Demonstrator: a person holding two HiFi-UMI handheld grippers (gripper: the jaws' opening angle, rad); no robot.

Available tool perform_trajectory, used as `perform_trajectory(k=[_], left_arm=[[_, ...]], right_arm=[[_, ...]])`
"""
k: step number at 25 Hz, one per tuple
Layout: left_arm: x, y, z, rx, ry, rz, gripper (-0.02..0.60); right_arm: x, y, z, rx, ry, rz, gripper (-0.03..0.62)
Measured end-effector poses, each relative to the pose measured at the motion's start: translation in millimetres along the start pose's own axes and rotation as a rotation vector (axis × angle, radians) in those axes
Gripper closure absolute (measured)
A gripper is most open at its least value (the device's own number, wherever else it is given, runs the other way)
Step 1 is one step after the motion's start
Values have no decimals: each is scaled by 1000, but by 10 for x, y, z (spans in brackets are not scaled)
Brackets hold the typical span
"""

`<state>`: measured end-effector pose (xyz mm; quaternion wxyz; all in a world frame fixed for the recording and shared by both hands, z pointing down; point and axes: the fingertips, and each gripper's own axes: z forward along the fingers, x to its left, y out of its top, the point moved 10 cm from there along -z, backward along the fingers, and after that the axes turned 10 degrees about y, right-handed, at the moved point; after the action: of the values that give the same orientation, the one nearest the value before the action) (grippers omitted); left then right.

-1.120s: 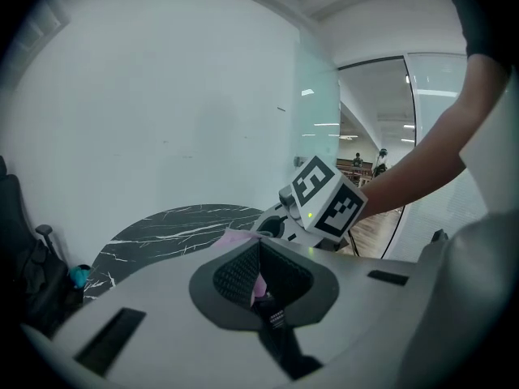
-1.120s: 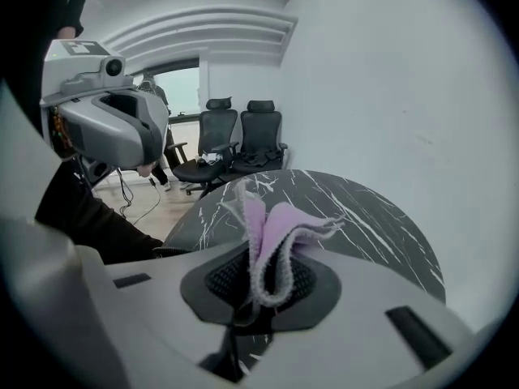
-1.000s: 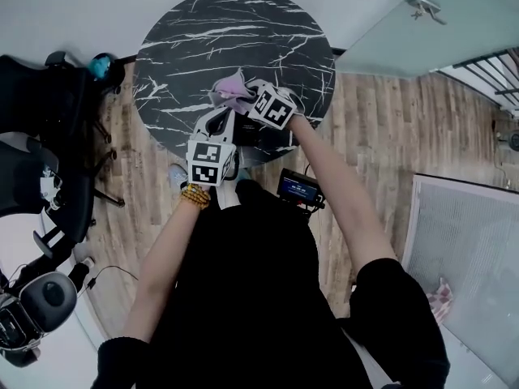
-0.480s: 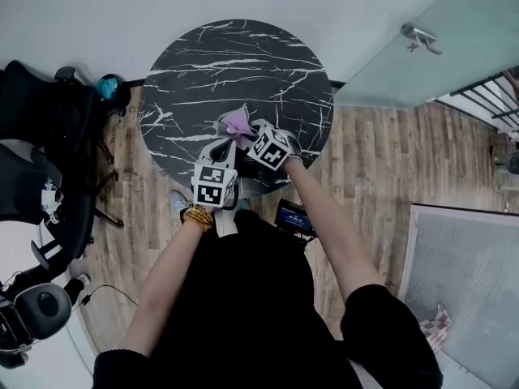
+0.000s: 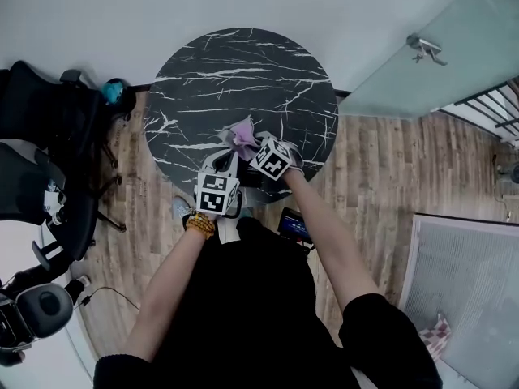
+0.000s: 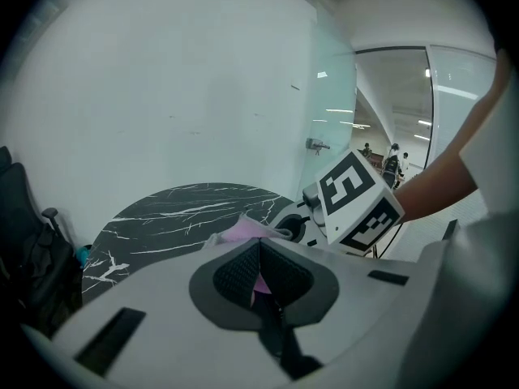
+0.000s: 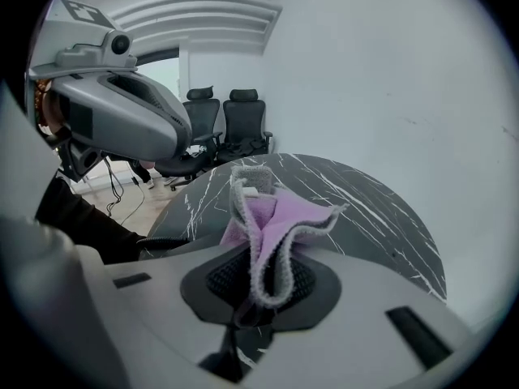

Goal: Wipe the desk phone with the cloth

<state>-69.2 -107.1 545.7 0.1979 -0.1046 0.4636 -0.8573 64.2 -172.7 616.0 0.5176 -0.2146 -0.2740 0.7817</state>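
Cloth (image 7: 272,233) bunched and pinched in the right gripper (image 7: 258,286). The left gripper (image 6: 259,280) is pressed together on a pink sliver too, likely gathering a wiping pad. It's held above the marble table's (image 5: 243,71) near edge; the desk phone can't be made out.

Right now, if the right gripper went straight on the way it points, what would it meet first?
Past the cloth shut in its jaws, the right gripper would probably meet the black marble table top first; depth is unclear.
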Motion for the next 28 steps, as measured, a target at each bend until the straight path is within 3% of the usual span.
perform_trajectory(k=[5,28], left_arm=[[-11,-98,10,26,-4,-24,569],[36,-127,-12,24,7,-8,568]], right_arm=[[-32,-26,15,-4,30,51,539],[215,-194,82,32,85,28,539]])
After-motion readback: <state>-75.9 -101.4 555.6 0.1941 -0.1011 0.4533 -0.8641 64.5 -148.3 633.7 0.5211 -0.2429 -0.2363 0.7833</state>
